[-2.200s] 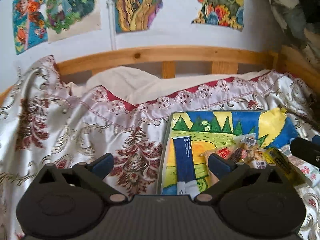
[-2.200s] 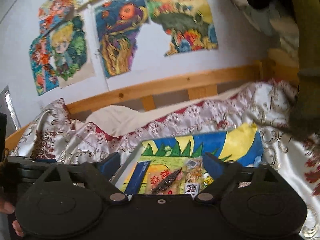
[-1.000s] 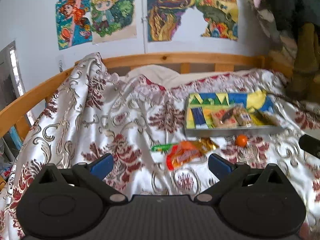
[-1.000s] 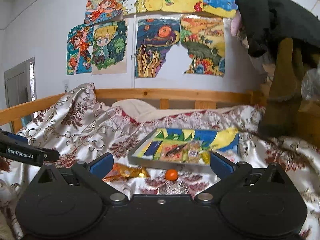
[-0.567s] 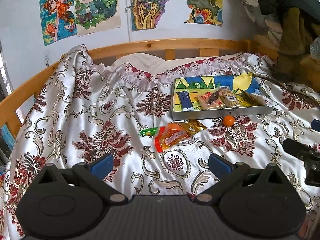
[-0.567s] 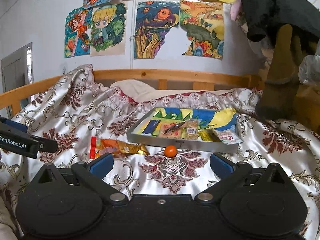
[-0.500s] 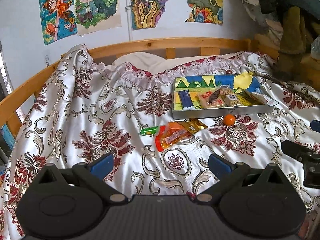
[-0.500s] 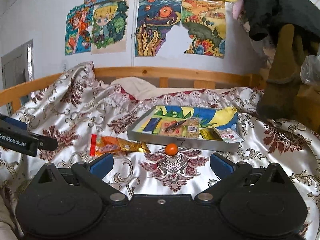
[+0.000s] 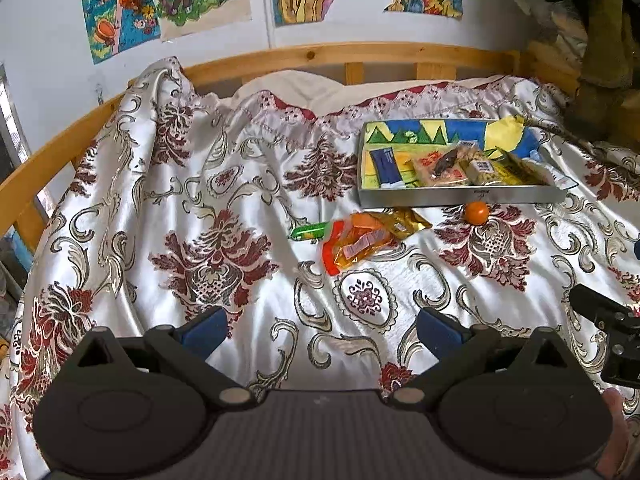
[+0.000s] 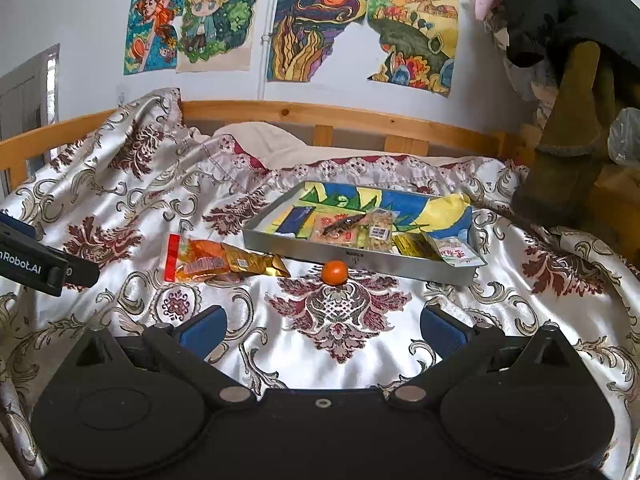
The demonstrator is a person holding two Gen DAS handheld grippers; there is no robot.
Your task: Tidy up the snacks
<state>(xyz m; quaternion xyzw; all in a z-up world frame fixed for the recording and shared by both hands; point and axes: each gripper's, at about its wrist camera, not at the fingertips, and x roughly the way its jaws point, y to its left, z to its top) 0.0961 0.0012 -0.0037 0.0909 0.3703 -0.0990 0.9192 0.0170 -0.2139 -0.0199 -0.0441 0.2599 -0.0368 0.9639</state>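
Observation:
A grey metal tray (image 9: 460, 198) (image 10: 360, 258) with a painted lining lies on the bed and holds several snack packets. In front of it on the bedspread lie an orange snack bag (image 9: 356, 240) (image 10: 200, 264), a gold packet (image 9: 406, 220) (image 10: 256, 264), a small green packet (image 9: 308, 232) and a small orange fruit (image 9: 477, 212) (image 10: 335, 272). My left gripper (image 9: 320, 330) is open and empty, well short of the snacks. My right gripper (image 10: 322, 328) is open and empty, near the fruit's front.
The bed has a white and red patterned satin cover (image 9: 224, 240) and a wooden rail (image 9: 348, 54) at the back. Paintings hang on the wall (image 10: 316, 24). Dark clothes (image 10: 572, 20) hang at the right. The right gripper shows at the left view's right edge (image 9: 608, 320).
Both grippers have pulled back from the tray, so the loose snacks and fruit on the bedspread came into view. In the last half second both views barely shifted.

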